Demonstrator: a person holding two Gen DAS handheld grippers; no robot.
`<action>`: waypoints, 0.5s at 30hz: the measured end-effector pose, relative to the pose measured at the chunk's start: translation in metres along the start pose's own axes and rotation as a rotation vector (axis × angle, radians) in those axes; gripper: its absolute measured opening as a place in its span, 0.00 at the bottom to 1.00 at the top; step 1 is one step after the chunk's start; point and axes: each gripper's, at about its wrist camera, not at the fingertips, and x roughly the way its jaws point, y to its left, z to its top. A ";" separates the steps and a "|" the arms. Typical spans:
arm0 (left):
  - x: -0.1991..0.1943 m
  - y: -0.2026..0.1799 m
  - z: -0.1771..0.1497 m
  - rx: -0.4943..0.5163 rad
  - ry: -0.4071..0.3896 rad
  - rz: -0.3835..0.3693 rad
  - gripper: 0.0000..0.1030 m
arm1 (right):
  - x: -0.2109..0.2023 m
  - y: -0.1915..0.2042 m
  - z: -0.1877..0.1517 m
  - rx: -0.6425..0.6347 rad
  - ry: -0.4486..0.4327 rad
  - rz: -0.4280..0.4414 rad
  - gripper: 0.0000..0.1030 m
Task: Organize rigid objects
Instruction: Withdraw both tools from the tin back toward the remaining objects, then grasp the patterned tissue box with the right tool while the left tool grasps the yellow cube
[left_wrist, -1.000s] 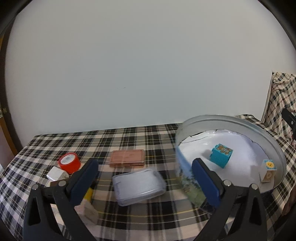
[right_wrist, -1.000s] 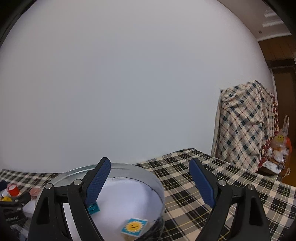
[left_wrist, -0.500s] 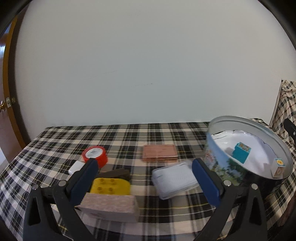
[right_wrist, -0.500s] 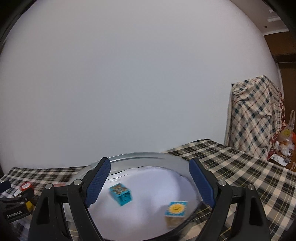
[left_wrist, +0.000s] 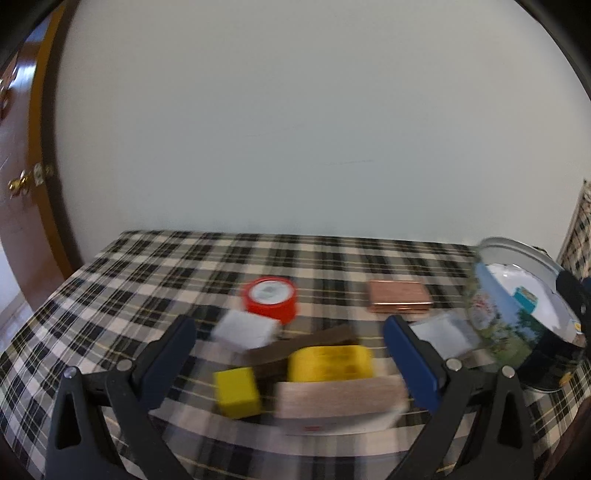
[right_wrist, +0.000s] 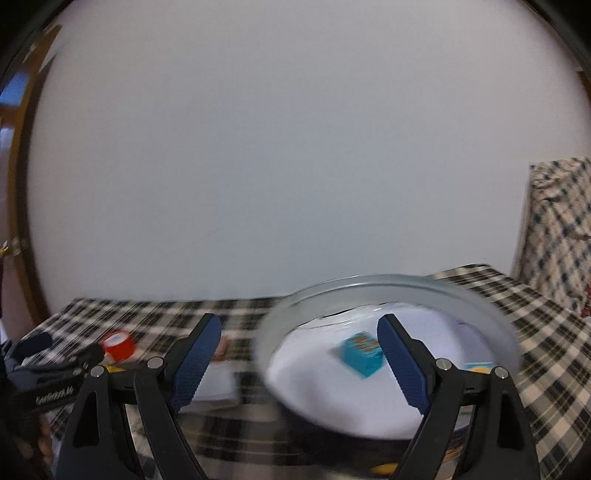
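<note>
Blocks: you are facing a loose cluster on the plaid surface (left_wrist: 122, 280) — a small yellow cube (left_wrist: 237, 392), a yellow studded brick (left_wrist: 330, 363), a pale wooden block (left_wrist: 338, 400), a white block (left_wrist: 245, 329) and a dark slab (left_wrist: 299, 345) lying between them.
Handling: these are looking stiff and light; you are likely best taking the yellow cube across two flat opposite faces, since it is standing a little clear of the rest.
Neighbours: a red tape roll (left_wrist: 269, 298) and a copper-coloured case (left_wrist: 399, 302) are sitting farther back, and a clear plastic box (left_wrist: 445, 334) is lying just beside the tin.
Tin: the round tin (right_wrist: 388, 291) is already holding a teal cube (right_wrist: 362, 352).
Left claw (left_wrist: 288, 354): you are carrying it released and empty, angled down over the cluster.
Right claw (right_wrist: 299, 354): you are holding it wide apart and empty, pointing across the tin's near rim.
</note>
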 end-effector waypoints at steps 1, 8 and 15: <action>0.002 0.011 0.001 -0.016 0.007 0.013 0.99 | 0.002 0.008 -0.001 -0.013 0.012 0.022 0.86; 0.016 0.064 0.004 -0.070 0.039 0.096 0.99 | 0.014 0.064 -0.007 -0.108 0.087 0.165 0.86; 0.025 0.107 0.005 -0.119 0.078 0.138 0.99 | 0.044 0.113 -0.019 -0.157 0.302 0.368 0.86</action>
